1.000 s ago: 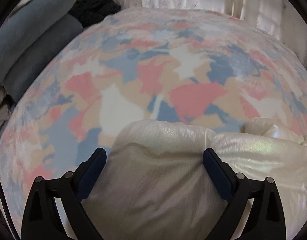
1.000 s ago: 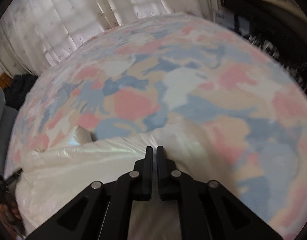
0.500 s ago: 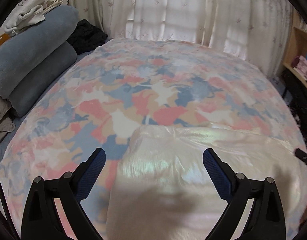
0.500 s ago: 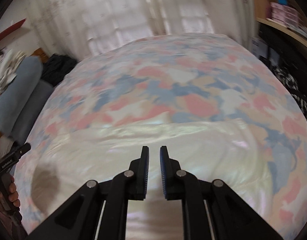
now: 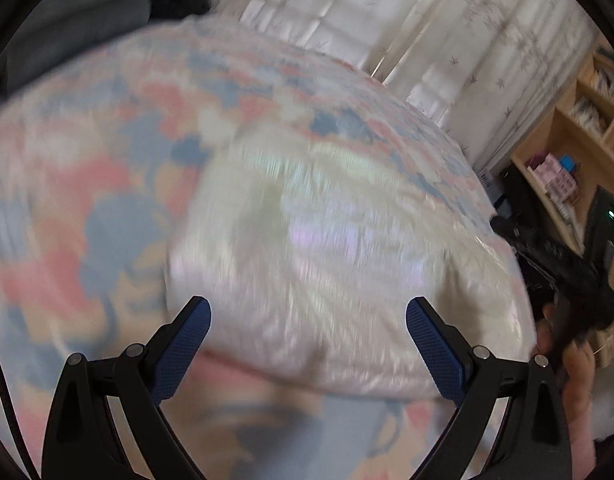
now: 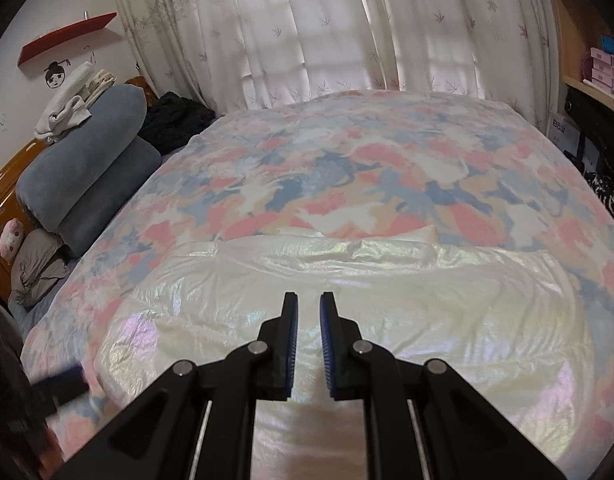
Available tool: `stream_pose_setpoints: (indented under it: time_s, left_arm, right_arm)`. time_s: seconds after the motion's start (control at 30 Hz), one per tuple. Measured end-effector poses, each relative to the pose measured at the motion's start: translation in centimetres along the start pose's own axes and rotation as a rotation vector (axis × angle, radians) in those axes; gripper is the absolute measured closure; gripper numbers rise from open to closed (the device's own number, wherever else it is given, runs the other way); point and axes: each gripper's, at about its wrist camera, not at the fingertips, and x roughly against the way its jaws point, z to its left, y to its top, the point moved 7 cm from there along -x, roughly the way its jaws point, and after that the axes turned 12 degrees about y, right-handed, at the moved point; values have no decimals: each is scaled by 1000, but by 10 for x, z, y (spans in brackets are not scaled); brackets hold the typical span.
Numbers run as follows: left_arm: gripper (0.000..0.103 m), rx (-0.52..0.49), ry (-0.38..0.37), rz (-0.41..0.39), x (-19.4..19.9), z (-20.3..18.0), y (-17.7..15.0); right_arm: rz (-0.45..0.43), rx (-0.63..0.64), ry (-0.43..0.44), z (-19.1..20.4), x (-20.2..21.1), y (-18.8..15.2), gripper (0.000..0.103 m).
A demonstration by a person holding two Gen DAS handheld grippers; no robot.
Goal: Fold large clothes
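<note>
A pearly white garment [image 6: 347,320] lies spread across the near half of a bed covered by a patterned bedspread [image 6: 347,176] in pink, blue, cream and white patches; its shiny, crinkled cloth shows faint rainbow glints and its far edge forms a folded ridge running across the bed. The right gripper [image 6: 308,304] hangs above the garment's middle, its blue-padded fingers [image 6: 292,336] drawn nearly together with only a narrow slit between them and nothing caught in it. In the blurred left wrist view, the left gripper [image 5: 307,312] is spread wide over the garment's near edge [image 5: 327,248], its pads [image 5: 183,348] well apart and clear of the cloth, gripping nothing. At the right edge of that view a hand [image 5: 575,360] holds a black handle. Two grey-blue bolsters [image 6: 83,184] are stacked at the head of the bed on the left, with pale folded cloths [image 6: 71,100] on top; white leaf-print curtains [image 6: 327,28] hang behind the bed
</note>
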Motion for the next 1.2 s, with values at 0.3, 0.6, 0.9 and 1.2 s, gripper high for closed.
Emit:
stream_pose_setpoints:
  time_s: [0.3, 0.6, 0.9, 1.2]
  left_arm:
    - [6, 209, -79, 84, -61, 30, -43]
    - [4, 224, -75, 33, -85, 35, -27]
    - [1, 222, -76, -29, -90, 29, -12]
    - [57, 228, -88, -129, -92, 14, 18]
  right_arm:
    - [38, -91, -7, -29, -69, -18, 92]
    - [136, -153, 16, -54, -136, -42, 92]
    - [118, -108, -9, -59, -156, -53, 93]
    - [92, -158, 51, -64, -154, -54, 93]
